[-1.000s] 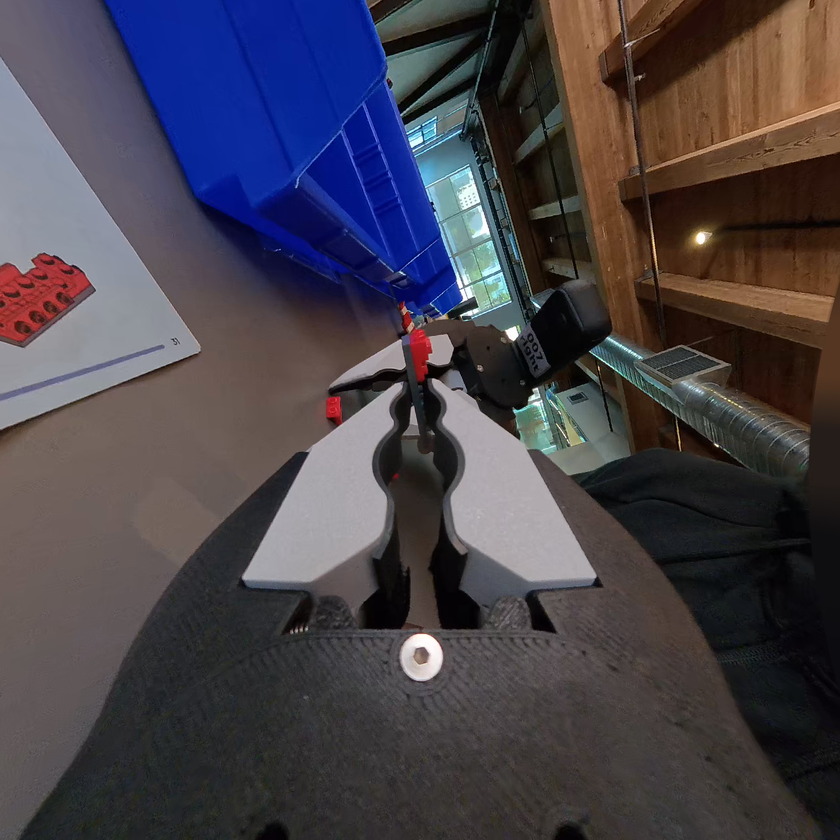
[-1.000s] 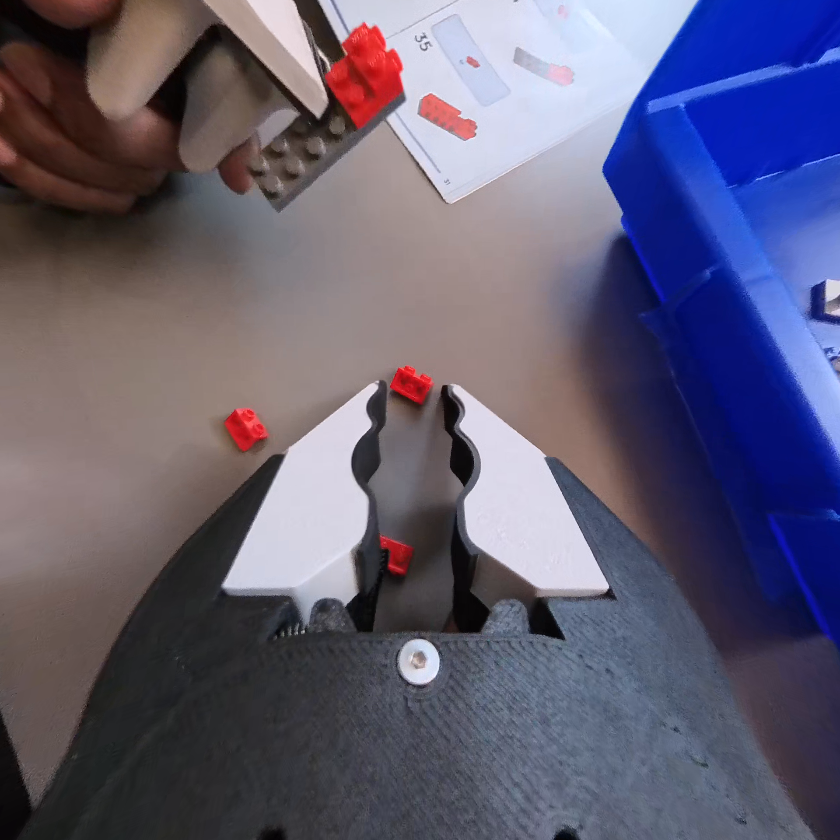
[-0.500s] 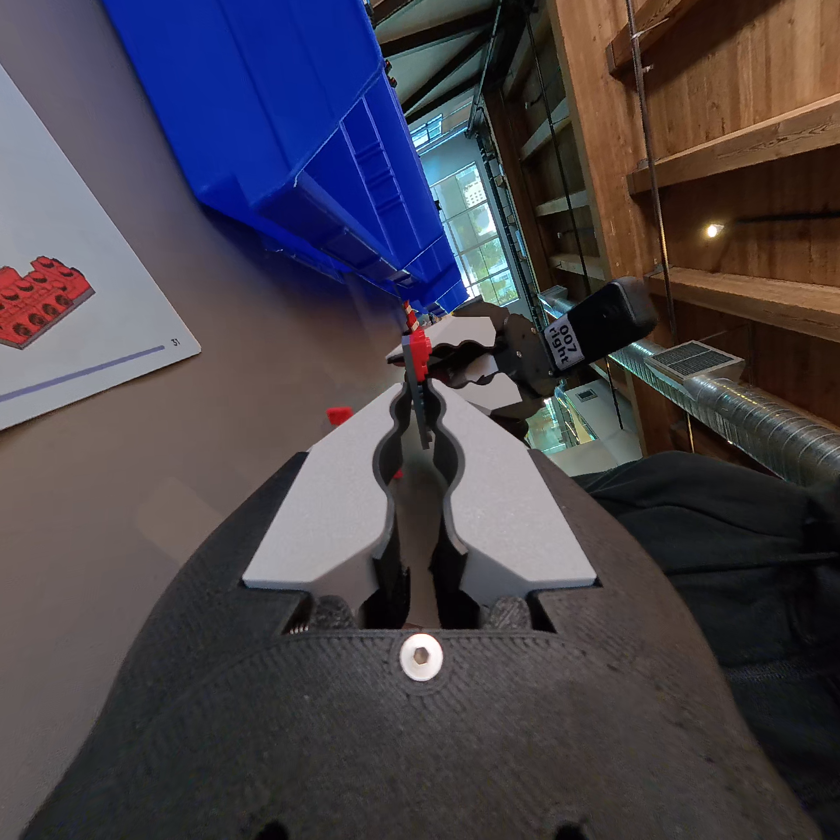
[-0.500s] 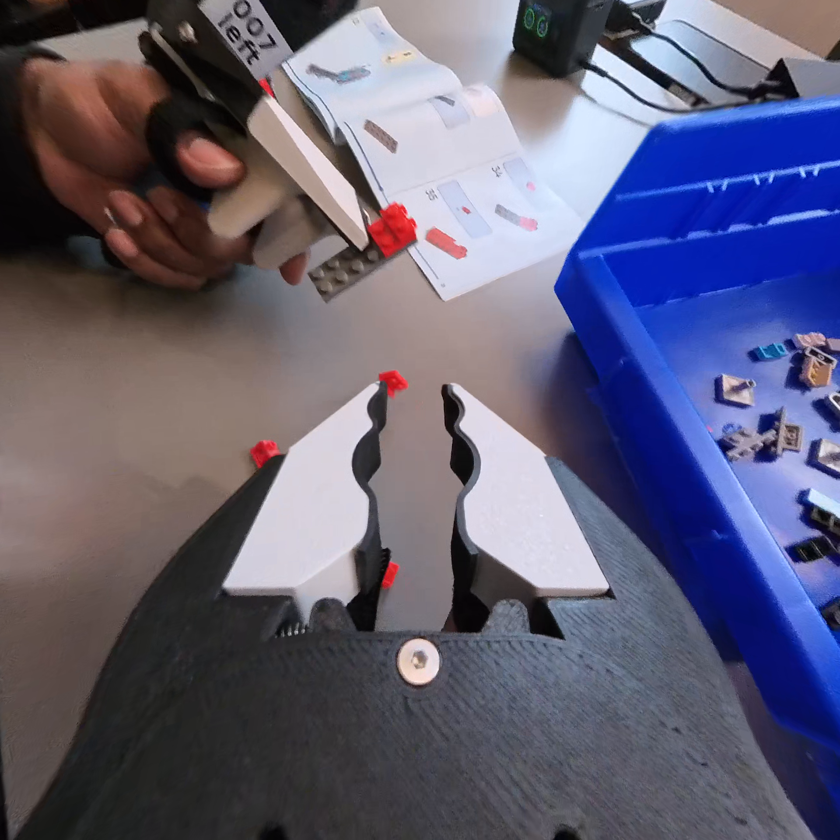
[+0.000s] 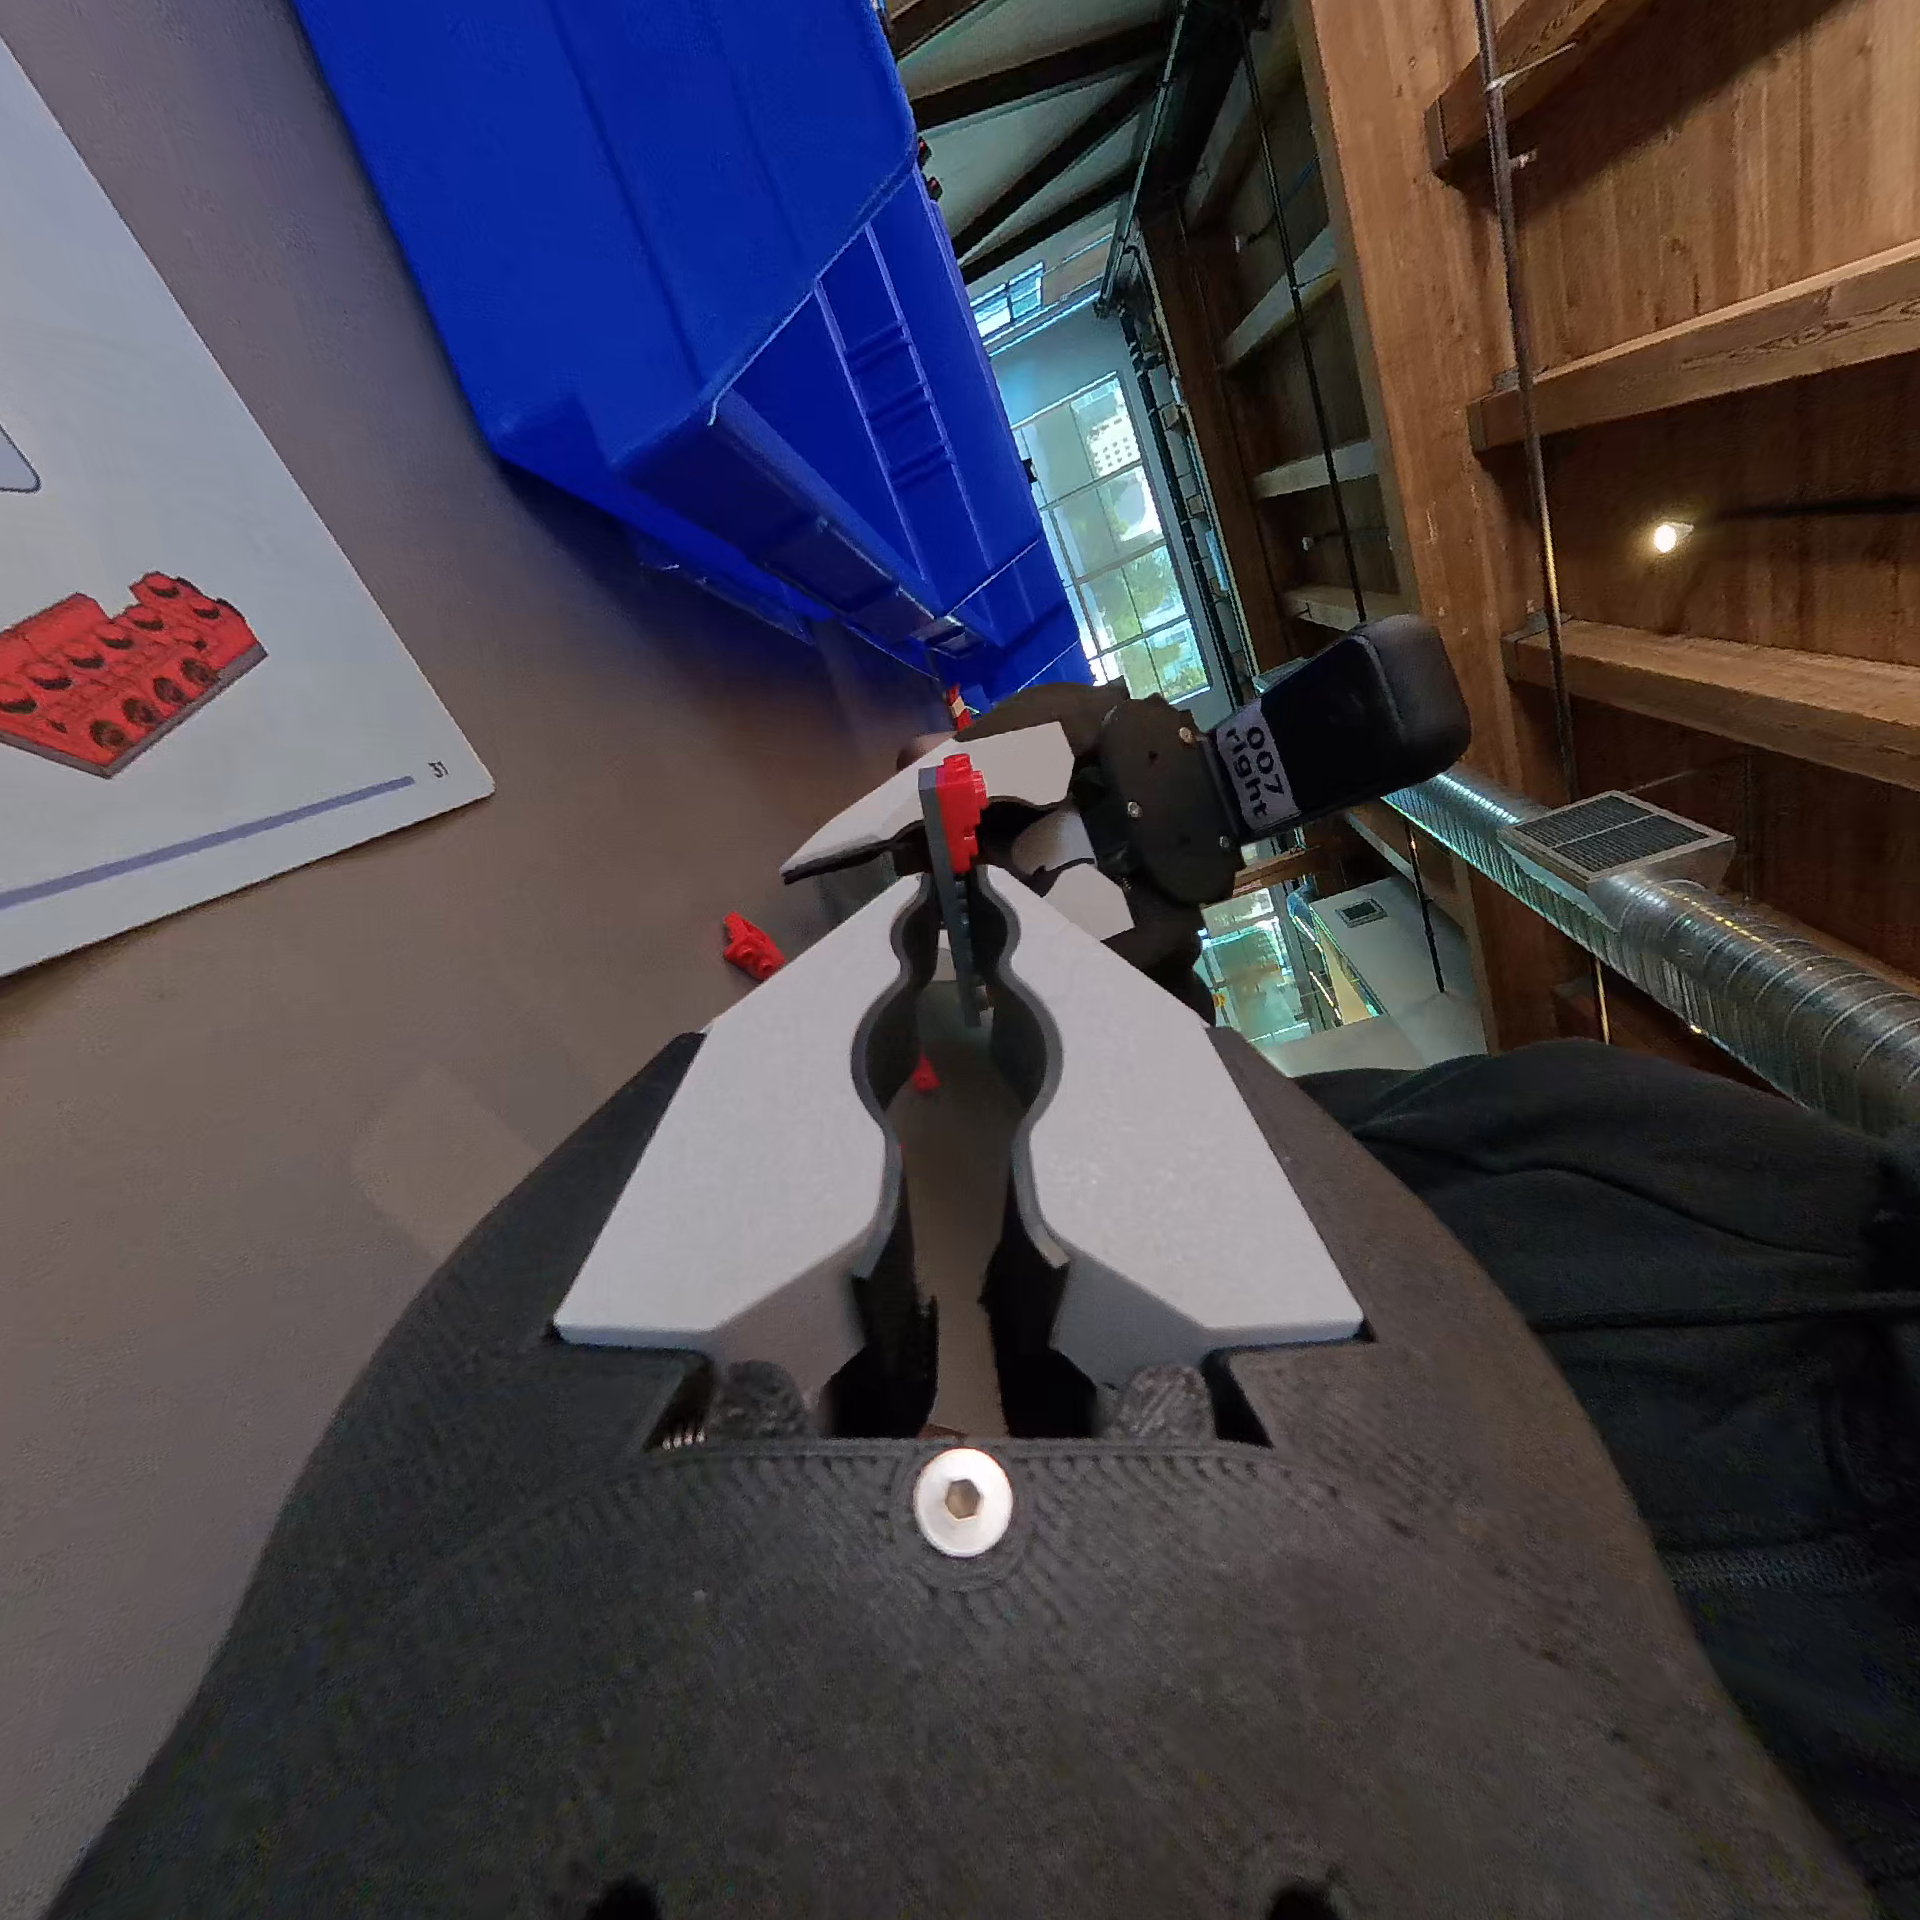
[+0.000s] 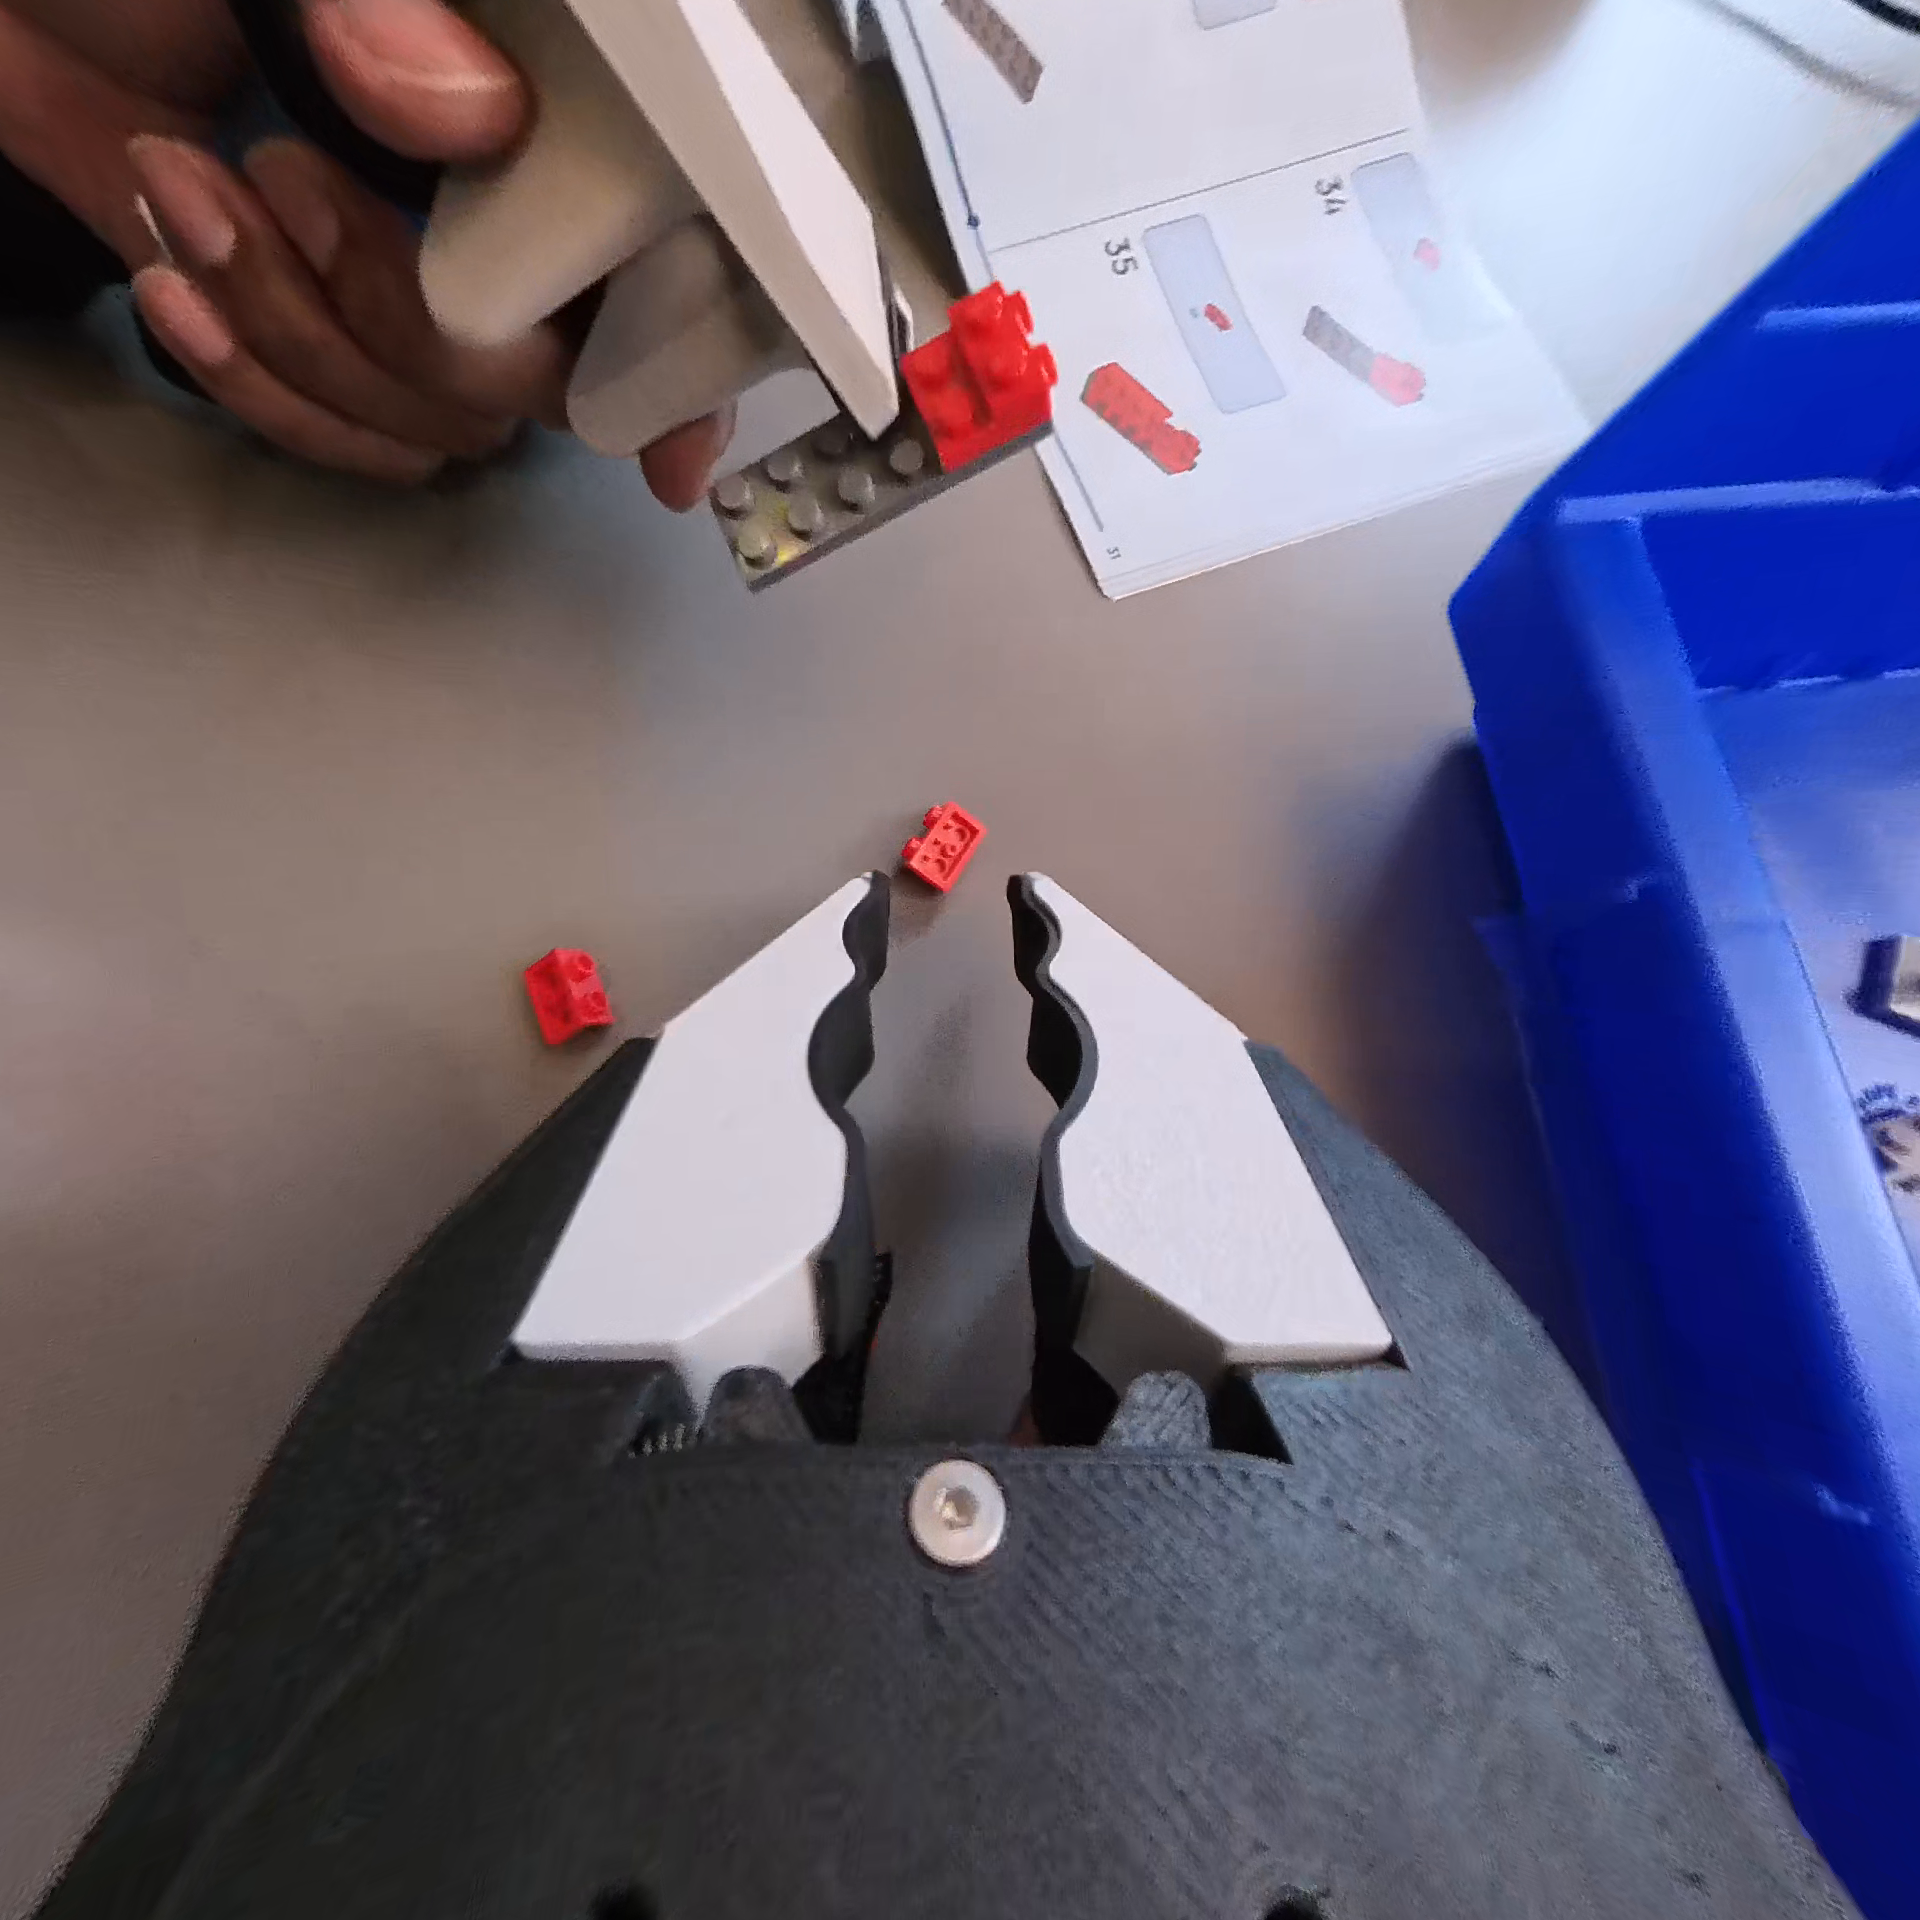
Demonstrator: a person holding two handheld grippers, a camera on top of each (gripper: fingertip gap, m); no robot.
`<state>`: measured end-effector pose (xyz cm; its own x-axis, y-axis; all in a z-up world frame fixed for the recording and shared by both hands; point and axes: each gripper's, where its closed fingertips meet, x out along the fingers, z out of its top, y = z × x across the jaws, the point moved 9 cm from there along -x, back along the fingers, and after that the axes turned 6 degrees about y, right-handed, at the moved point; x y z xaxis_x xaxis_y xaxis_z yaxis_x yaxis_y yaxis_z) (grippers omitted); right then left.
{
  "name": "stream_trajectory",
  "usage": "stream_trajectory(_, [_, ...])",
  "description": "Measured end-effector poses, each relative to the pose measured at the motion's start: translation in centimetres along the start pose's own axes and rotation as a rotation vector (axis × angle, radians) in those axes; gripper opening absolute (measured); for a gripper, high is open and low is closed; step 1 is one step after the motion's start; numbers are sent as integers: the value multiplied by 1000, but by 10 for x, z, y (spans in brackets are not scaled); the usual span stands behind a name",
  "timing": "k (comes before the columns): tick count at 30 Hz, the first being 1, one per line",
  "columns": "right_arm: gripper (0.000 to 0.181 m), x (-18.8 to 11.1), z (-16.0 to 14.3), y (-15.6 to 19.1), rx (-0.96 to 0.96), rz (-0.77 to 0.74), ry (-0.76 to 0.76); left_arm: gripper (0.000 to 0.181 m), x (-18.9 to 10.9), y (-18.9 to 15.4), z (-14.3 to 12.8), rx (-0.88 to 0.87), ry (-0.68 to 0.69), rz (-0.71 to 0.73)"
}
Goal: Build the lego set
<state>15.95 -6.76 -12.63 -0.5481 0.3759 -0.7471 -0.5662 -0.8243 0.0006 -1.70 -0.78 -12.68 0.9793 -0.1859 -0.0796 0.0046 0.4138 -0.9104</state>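
My left gripper (image 5: 958, 883) is shut on a dark grey plate (image 5: 961, 935) seen edge-on, with red bricks (image 5: 961, 810) on its far end. In the right wrist view the same grey plate (image 6: 821, 499) with its red bricks (image 6: 977, 374) hangs above the table in the left gripper (image 6: 862, 405). My right gripper (image 6: 948, 883) is open and empty, low over the table. A small red piece (image 6: 943, 847) lies just beyond its fingertips. A second small red piece (image 6: 566, 994) lies to its left. The right gripper (image 5: 987, 800) also shows in the left wrist view.
A blue bin (image 6: 1714, 831) with loose parts stands at the right, and shows in the left wrist view (image 5: 675, 260). An open instruction booklet (image 6: 1247, 260) lies at the back. A hand (image 6: 260, 239) holds the left gripper. A red piece (image 5: 753, 945) lies on the grey table (image 6: 312, 727). Tip to tip, the grippers are about 7 cm apart.
The right gripper rose and tilted back half a second ago, then came down again close to the table and the small red piece. The left gripper still holds the plate.
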Motion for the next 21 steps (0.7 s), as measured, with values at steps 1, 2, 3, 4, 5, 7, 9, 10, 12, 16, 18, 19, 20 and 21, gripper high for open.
stream_trajectory(1, [24, 2, 1, -1, -8, 8, 12, 5, 0, 0, 0, 0, 0, 0])
stream_trajectory(2, [24, 5, 2, -2, -11, 21, 27, 4, 0, 0, 0, -1, 0, 1])
stream_trajectory(3, [24, 7, 3, -2, -18, 32, 43, 4, 0, 0, 0, -1, 1, 0])
stream_trajectory(4, [23, 10, 5, -2, -29, 34, 55, 4, 0, 0, 0, -1, 2, 0])
stream_trajectory(5, [19, 12, 6, -1, -42, 35, 64, 5, 0, 0, 0, -1, 3, 0])
stream_trajectory(7, [15, 13, 8, 0, -53, 53, 62, 5, 0, 0, 0, -2, 2, -1])
stream_trajectory(9, [15, 10, 10, -1, -29, 77, 21, 5, 0, 0, 0, -5, 0, -3])
stream_trajectory(10, [15, 6, 12, -2, 0, 102, -16, 4, -1, 0, 0, -6, -1, -4])
stream_trajectory(12, [15, -5, 15, -5, 72, 163, -106, 5, -1, 0, 1, -7, -2, -7])
stream_trajectory(16, [18, -17, 13, -13, 136, 181, -182, 5, -1, 1, 1, -10, -2, -11])
stream_trajectory(18, [19, -17, 8, -16, 136, 171, -172, 4, -1, 1, 1, -12, -4, -12])
stream_trajectory(19, [19, -17, 6, -17, 133, 168, -164, 4, -1, 1, 1, -13, -5, -12])
stream_trajectory(20, [19, -17, 4, -17, 128, 163, -155, 4, -1, 1, 1, -15, -6, -13])
stream_trajectory(21, [19, -16, 2, -18, 122, 158, -145, 5, -1, 1, 2, -17, -8, -14])
